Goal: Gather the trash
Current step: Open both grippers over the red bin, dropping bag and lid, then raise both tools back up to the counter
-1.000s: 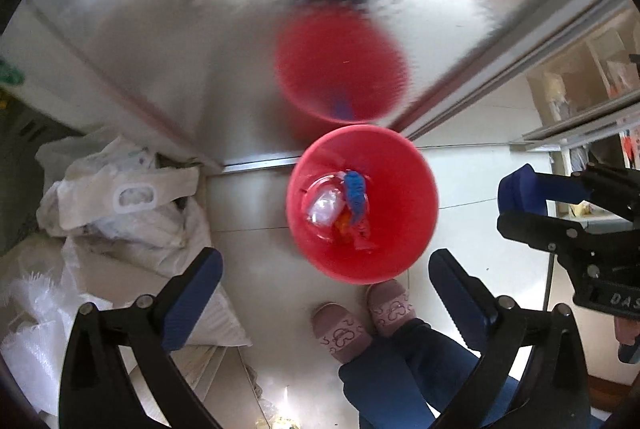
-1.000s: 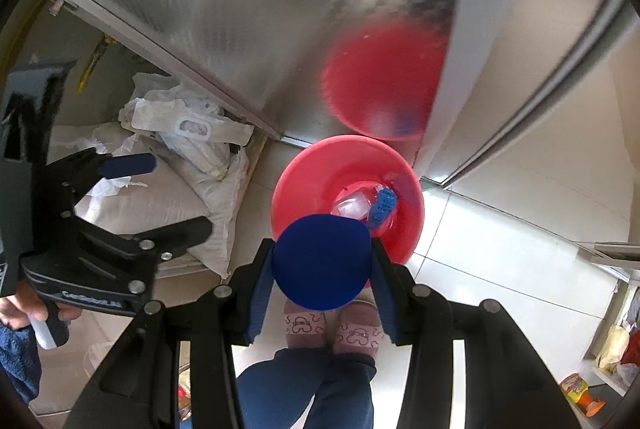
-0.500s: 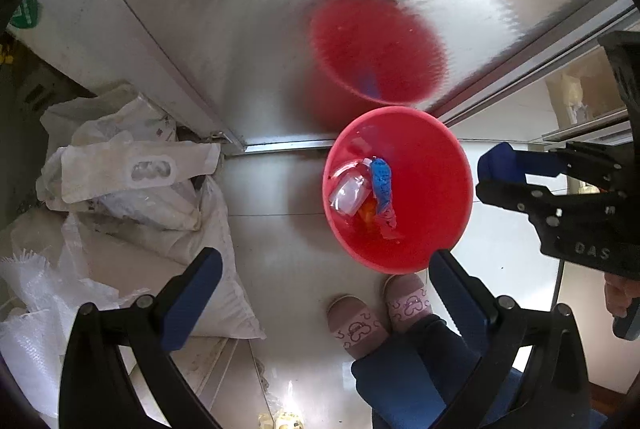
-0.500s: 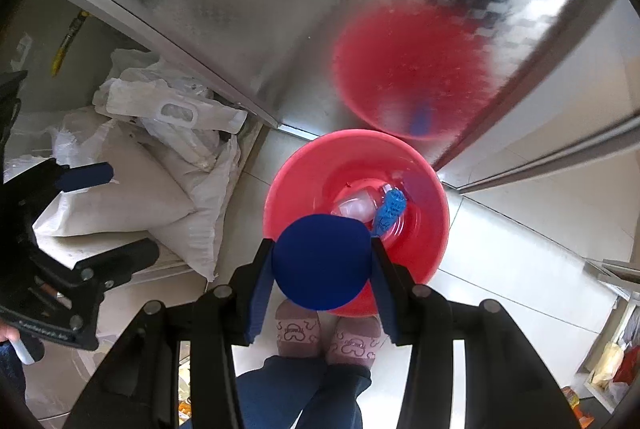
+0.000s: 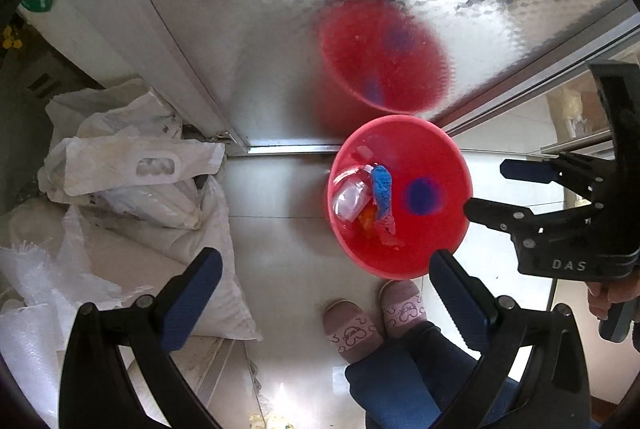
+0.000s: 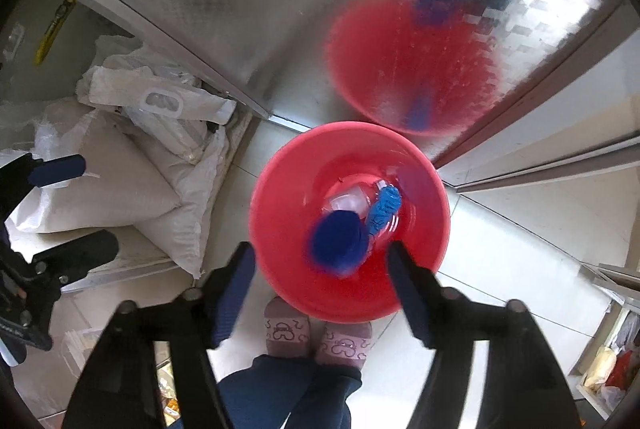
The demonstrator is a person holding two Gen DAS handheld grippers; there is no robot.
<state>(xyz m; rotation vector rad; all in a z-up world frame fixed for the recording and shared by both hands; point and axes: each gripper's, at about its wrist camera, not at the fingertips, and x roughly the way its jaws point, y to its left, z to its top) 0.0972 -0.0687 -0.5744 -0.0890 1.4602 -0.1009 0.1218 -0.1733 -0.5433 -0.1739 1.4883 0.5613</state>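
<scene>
A red bin (image 5: 436, 153) stands on the floor against a metal door; it also shows in the right wrist view (image 6: 276, 189). It holds a clear plastic piece (image 5: 350, 195), a blue wrapper (image 5: 382, 197) and orange scraps. A blue round object (image 6: 338, 243) is blurred, falling inside the bin; it shows in the left wrist view (image 5: 422, 195) too. My right gripper (image 6: 322, 265) is open and empty above the bin's near rim. My left gripper (image 5: 324, 269) is open and empty, above the floor left of the bin.
White sacks and plastic bags (image 5: 132, 185) pile up at the left against the door frame. The person's slippered feet (image 5: 372, 313) stand just in front of the bin. The embossed metal door (image 5: 280, 9) reflects the bin. Shelves (image 6: 616, 361) stand at the far right.
My right gripper has opened and let go of the blue round object, which now drops into the red bin. Both views have shifted, the bin sits further right in the left wrist view.
</scene>
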